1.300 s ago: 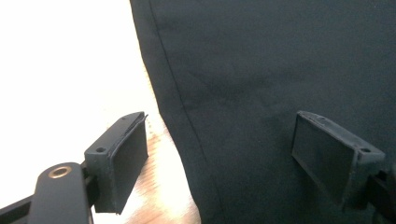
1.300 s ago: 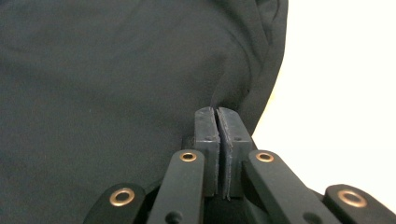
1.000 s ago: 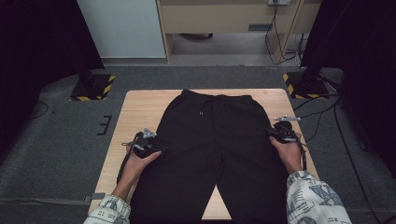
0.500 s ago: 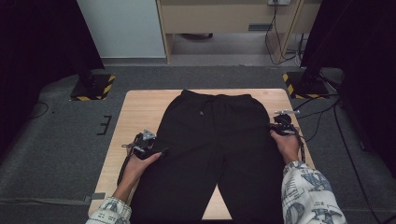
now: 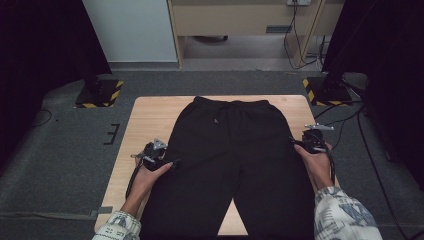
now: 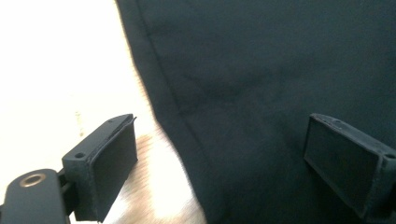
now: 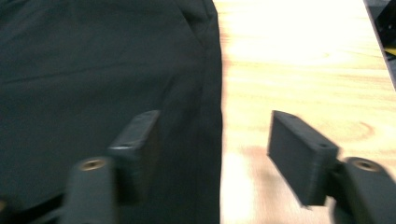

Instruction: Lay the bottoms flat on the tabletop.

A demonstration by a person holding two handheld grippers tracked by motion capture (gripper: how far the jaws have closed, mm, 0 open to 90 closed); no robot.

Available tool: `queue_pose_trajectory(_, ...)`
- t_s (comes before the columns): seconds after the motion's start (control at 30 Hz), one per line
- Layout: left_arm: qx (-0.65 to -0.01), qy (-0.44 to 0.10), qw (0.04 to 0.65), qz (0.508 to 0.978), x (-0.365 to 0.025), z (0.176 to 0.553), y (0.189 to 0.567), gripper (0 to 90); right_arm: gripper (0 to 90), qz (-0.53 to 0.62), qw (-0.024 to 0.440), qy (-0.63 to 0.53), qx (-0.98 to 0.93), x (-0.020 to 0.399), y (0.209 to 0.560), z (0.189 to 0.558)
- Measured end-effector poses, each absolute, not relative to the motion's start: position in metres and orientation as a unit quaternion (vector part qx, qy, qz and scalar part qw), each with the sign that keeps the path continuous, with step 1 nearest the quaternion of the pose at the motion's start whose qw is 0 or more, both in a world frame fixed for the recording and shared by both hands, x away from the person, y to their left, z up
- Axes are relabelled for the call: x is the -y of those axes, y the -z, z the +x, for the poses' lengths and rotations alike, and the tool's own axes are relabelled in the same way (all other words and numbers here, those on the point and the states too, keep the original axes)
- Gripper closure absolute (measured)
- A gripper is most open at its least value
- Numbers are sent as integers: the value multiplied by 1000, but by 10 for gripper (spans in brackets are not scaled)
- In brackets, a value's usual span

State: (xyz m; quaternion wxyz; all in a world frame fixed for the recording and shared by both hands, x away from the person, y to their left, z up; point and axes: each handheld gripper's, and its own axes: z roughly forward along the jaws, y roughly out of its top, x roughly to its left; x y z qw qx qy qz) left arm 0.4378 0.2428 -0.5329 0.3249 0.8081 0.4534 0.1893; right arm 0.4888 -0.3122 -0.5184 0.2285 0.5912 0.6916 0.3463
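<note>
Black trousers (image 5: 230,150) lie flat on a wooden table (image 5: 150,115), waistband at the far side. My left gripper (image 5: 172,162) rests at the trousers' left edge. Its jaws have just been opening and stand wide (image 6: 223,126); the hem edge (image 6: 280,56) lies under the gap, untouched by the pads. My right gripper (image 5: 299,143) is at the right edge. Its jaws have just been opening too (image 7: 215,116), and the cloth's side seam (image 7: 93,60) runs beneath them, free of the pads.
Bare wood (image 7: 303,70) shows beside the trousers on both sides. Two stand bases with yellow-black stripes (image 5: 97,92) (image 5: 325,90) sit on the grey carpet past the table's far corners. Cables (image 5: 350,120) trail off at the right. A wooden cabinet (image 5: 240,20) stands behind.
My right gripper has opened off the trousers' right edge and shifted a little outward to the right. The left hand has kept its place, its jaws slightly wider.
</note>
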Motion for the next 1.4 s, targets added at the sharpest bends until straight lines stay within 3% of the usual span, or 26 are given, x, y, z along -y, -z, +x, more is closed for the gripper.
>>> queue_pose_trajectory(0.13, -461, -195, 336, 797, -253, 431, 529, 61, 177, 562, 218, -367, -708, 311, 514, 463)
queue_pose_trajectory(0.27, -465, -194, 340, 794, -265, 424, 525, 68, 135, 531, 218, -375, -728, 304, 513, 441)
queue_pose_trajectory(0.5, -471, -201, 334, 791, -287, 407, 517, 68, 134, 504, 225, -366, -749, 300, 508, 419)
queue_pose_trajectory(0.77, -481, -207, 319, 790, -314, 405, 517, 69, 151, 521, 236, -354, -740, 328, 510, 408)
queue_pose_trajectory(0.93, -477, -210, 301, 799, -321, 413, 520, 69, 141, 534, 225, -349, -736, 341, 520, 409)
queue_pose_trajectory(1.4, -503, -219, 285, 786, -330, 430, 529, 59, 113, 572, 255, -334, -704, 358, 532, 421)
